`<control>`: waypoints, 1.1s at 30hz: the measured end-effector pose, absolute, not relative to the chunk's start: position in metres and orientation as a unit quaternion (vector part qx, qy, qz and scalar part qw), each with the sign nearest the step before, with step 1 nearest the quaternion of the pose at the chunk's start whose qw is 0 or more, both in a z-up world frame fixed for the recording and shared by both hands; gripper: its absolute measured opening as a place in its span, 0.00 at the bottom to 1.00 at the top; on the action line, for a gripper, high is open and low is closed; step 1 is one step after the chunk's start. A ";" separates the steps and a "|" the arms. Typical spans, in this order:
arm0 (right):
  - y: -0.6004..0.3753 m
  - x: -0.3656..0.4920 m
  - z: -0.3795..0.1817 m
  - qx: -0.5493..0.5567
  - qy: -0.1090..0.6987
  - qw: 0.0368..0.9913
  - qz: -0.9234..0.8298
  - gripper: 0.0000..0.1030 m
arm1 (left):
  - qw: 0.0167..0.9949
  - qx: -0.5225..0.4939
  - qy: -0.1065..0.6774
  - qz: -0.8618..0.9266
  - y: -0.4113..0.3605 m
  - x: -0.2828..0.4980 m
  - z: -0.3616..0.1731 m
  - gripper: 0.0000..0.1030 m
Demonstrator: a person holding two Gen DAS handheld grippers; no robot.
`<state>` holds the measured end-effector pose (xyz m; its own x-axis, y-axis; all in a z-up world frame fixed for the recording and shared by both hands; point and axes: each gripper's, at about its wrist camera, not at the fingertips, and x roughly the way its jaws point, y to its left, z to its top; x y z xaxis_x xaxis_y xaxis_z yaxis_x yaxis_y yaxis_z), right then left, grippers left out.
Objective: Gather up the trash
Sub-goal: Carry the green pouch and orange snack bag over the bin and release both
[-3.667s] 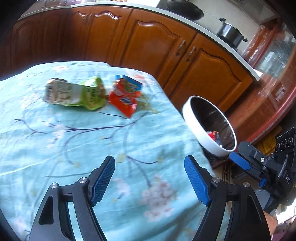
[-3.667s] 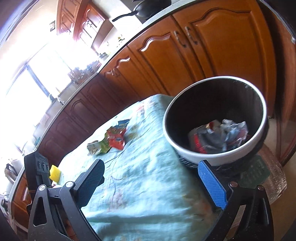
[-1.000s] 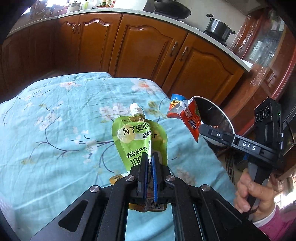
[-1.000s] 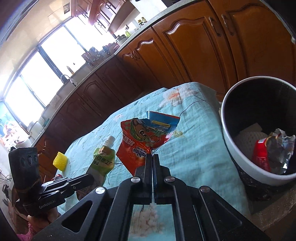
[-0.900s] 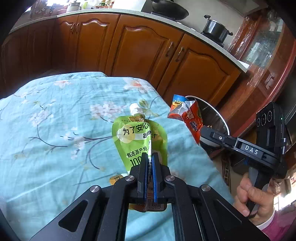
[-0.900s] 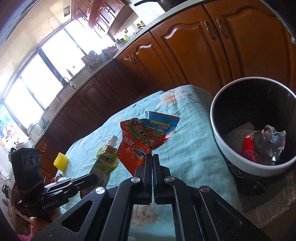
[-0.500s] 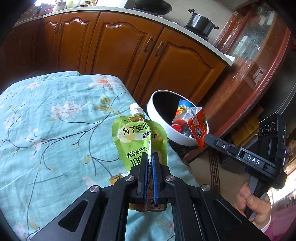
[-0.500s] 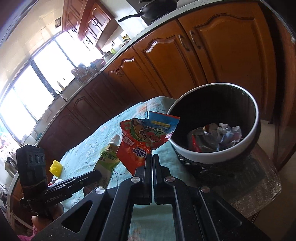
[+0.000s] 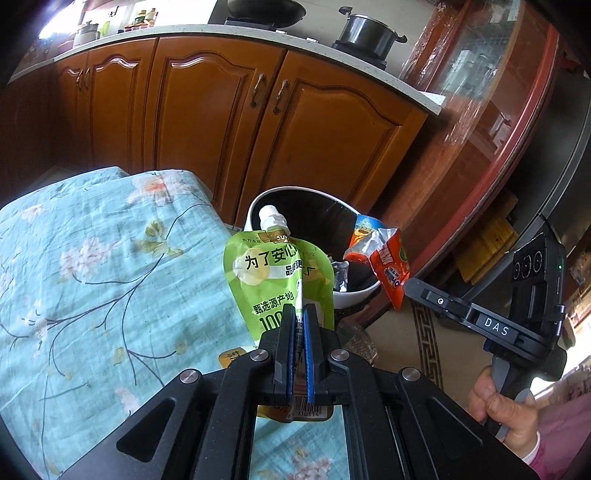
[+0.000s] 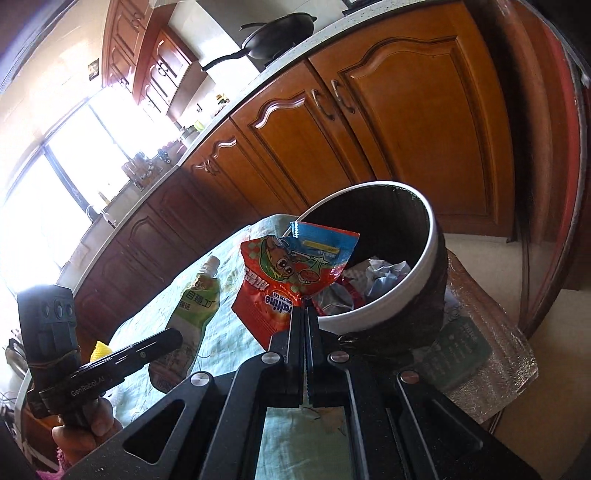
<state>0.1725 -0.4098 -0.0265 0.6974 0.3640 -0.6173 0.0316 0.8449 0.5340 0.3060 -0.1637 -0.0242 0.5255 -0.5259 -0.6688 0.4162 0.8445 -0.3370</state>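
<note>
My left gripper (image 9: 299,314) is shut on a green spouted drink pouch (image 9: 273,273) and holds it upright above the table's right edge, in front of the trash bin (image 9: 258,199). My right gripper (image 10: 304,314) is shut on a red and blue snack wrapper (image 10: 288,277), held in the air by the bin's near rim (image 10: 373,310). The wrapper also shows in the left wrist view (image 9: 388,266), over the bin's right side. The pouch shows in the right wrist view (image 10: 192,306). The bin is dark inside with a white rim and holds crumpled wrappers (image 10: 380,273).
The table carries a light blue floral cloth (image 9: 92,266). Brown wooden kitchen cabinets (image 9: 221,110) stand behind the bin, with a pot (image 9: 365,35) on the counter. A yellow sponge (image 10: 100,349) lies at the table's far side. A bubble-wrap mat (image 10: 491,354) lies under the bin.
Both grippers closed on the pouch and the wrapper, lifted them off the table and carried them right to the bin. In the last half second they moved closer to its rim.
</note>
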 end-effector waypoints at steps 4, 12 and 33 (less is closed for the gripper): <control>-0.419 0.174 -0.027 0.269 0.374 0.883 0.090 0.00 | 0.870 -0.060 0.408 -0.270 -0.174 0.312 -0.025 0.02; -0.427 0.179 -0.030 0.270 0.374 0.883 0.089 0.00 | 0.870 -0.044 0.418 -0.259 -0.192 0.324 -0.029 0.02; -0.440 0.214 -0.029 0.255 0.386 0.883 0.079 0.00 | 0.872 -0.013 0.417 -0.255 -0.240 0.347 -0.032 0.02</control>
